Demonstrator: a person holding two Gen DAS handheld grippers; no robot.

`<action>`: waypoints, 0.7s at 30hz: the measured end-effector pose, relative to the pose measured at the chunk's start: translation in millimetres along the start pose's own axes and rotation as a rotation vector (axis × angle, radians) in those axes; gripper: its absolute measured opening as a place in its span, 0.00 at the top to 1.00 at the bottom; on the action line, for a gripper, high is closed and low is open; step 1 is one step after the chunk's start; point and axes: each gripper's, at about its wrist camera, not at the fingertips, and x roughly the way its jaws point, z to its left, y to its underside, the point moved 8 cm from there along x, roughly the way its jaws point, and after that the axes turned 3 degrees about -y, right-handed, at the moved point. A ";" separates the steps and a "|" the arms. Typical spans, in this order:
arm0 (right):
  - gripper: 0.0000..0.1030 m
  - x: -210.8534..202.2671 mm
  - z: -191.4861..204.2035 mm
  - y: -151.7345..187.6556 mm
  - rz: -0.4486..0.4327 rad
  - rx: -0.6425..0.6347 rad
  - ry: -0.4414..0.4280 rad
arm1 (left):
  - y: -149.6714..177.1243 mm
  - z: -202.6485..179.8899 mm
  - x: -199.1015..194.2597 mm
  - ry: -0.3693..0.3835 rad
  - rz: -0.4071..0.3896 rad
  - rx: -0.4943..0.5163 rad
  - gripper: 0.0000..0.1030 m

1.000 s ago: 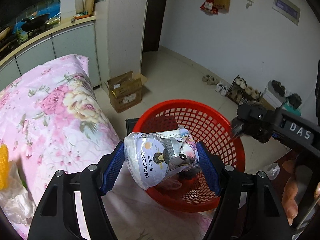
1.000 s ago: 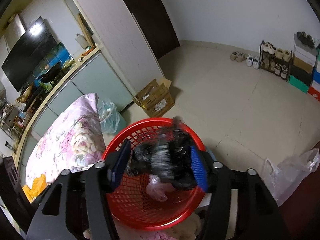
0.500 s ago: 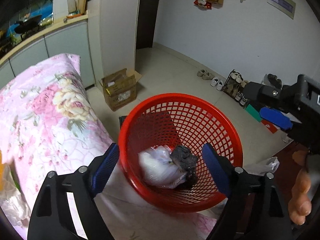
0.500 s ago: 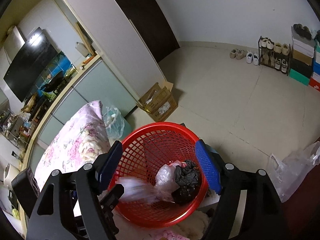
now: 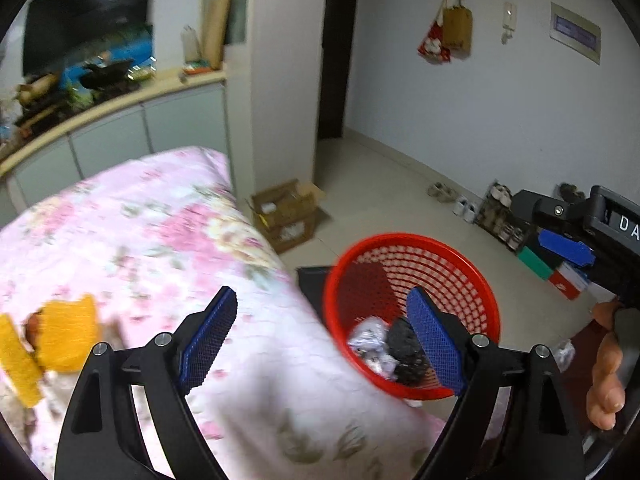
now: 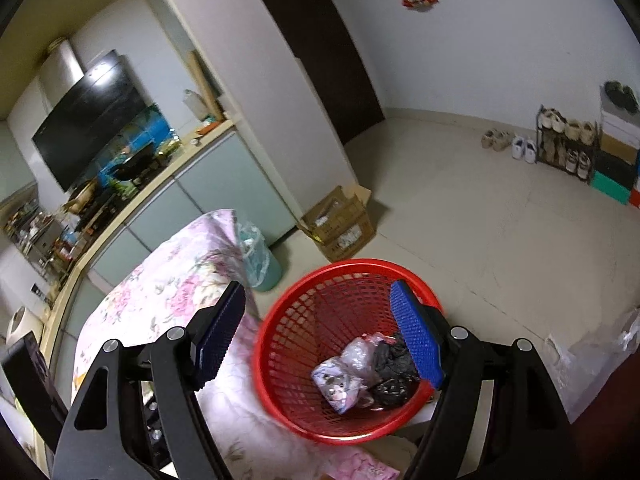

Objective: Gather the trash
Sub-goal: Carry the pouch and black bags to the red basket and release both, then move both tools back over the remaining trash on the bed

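A red mesh basket (image 5: 412,240) (image 6: 352,266) stands on the floor beside the bed. Inside lie a white printed wrapper (image 6: 336,386), a clear plastic bag (image 6: 360,356) and a crumpled black bag (image 6: 390,376). My left gripper (image 5: 320,308) hangs open and empty above the bed's edge, its right pad over the basket. My right gripper (image 6: 318,300) is open and empty too, above the basket's left rim. Yellow trash (image 5: 70,336) lies on the bed at the far left. In the left wrist view the right gripper's blue pad (image 5: 564,246) and the hand (image 5: 606,380) holding it show at the right edge.
A pink floral bed cover (image 5: 140,240) fills the left. A cardboard box (image 6: 340,228) and a green bin with a plastic liner (image 6: 256,252) stand on the floor by the wall. A shoe rack (image 6: 564,148) and a plastic bag (image 6: 592,352) are to the right.
Both grippers let go of their trash, which dropped into the basket, and their jaws spread wider. Both rose, and the left one swung left towards the bed.
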 end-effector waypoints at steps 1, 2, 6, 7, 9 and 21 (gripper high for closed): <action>0.30 -1.2 4.3 0.2 -0.003 -0.010 -0.007 | -1.0 4.4 -4.9 -0.013 -0.012 -0.005 0.19; 0.30 -3.2 9.8 0.8 -0.007 -0.022 -0.015 | -1.8 10.6 -11.1 -0.030 -0.026 -0.013 0.19; 0.30 -11.6 30.8 5.9 -0.019 -0.076 -0.054 | -3.3 31.8 -30.7 -0.089 -0.071 -0.032 0.19; 0.30 -13.6 37.5 7.9 -0.020 -0.092 -0.067 | -3.0 36.2 -35.0 -0.102 -0.078 -0.036 0.19; 0.30 -16.5 47.3 10.5 -0.018 -0.113 -0.089 | -2.4 44.7 -42.6 -0.123 -0.089 -0.044 0.19; 0.28 -20.4 99.6 40.1 0.044 -0.215 -0.193 | 27.4 109.5 -87.9 -0.191 -0.098 -0.170 0.19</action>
